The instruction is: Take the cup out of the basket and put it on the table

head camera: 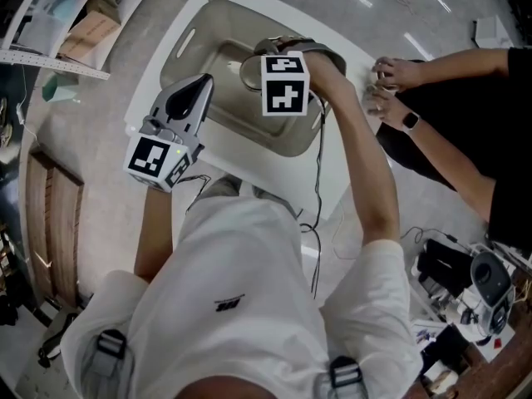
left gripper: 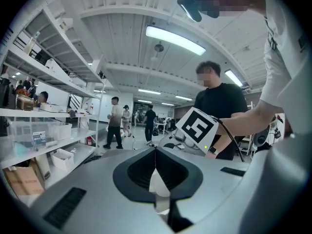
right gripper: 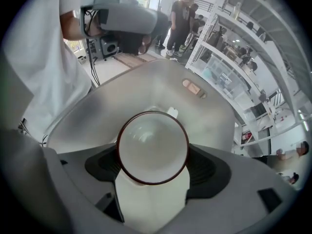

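Observation:
A white cup with a dark red rim [right gripper: 152,147] fills the middle of the right gripper view, mouth toward the camera. My right gripper [right gripper: 152,152] is shut on it, one jaw on each side, inside the grey basket [right gripper: 146,84]. From the head view the right gripper [head camera: 264,66] reaches down into the basket [head camera: 195,32], its marker cube on top hiding most of the cup [head camera: 248,73]. My left gripper [head camera: 204,83] hovers over the basket's near left rim, shut and holding nothing; its jaws [left gripper: 155,165] point up into the room.
The basket rests on a white table [head camera: 349,165]. Another person stands at the table's right side, both hands [head camera: 389,80] on its edge close to the basket. Shelving [left gripper: 44,126] and equipment stand around, with cables trailing on the floor.

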Demonstrator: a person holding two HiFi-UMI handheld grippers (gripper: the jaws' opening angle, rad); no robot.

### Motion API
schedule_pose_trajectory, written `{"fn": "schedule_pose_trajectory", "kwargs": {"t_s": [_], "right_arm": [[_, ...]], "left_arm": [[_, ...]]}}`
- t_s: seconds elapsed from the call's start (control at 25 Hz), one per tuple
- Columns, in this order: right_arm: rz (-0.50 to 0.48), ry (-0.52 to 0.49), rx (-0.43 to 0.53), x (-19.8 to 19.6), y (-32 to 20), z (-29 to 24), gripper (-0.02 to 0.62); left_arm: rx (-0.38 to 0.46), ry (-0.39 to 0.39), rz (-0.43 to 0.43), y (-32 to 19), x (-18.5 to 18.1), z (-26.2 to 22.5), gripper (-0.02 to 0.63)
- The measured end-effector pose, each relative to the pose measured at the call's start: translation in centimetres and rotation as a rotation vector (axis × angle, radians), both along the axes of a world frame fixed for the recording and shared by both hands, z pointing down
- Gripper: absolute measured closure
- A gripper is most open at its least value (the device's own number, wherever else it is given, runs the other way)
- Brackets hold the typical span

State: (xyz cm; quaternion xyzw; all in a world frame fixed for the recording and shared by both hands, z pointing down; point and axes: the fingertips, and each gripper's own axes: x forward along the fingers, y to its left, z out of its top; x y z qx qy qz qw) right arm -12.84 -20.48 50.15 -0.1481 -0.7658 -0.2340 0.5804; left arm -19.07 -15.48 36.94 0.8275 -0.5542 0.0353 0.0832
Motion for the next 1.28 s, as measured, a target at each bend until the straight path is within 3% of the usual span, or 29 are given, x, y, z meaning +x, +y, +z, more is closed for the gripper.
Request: {"fn": "schedule_pose_trajectory", "kwargs": {"t_s": [0.8,1.28], "right_arm": [[0.015,-0.004,0.029,4.9,0.7,-8.4,0.192],[0.127,-0.03,0.072,10.5,0.6,-12.1,0.192]], "left_arm": [[0.011,0.01,0.064,-0.7,4.1,-0.7,0.597],[0.035,0.019,0.152,-1.2,8.0,-2.1,0.595]]}}
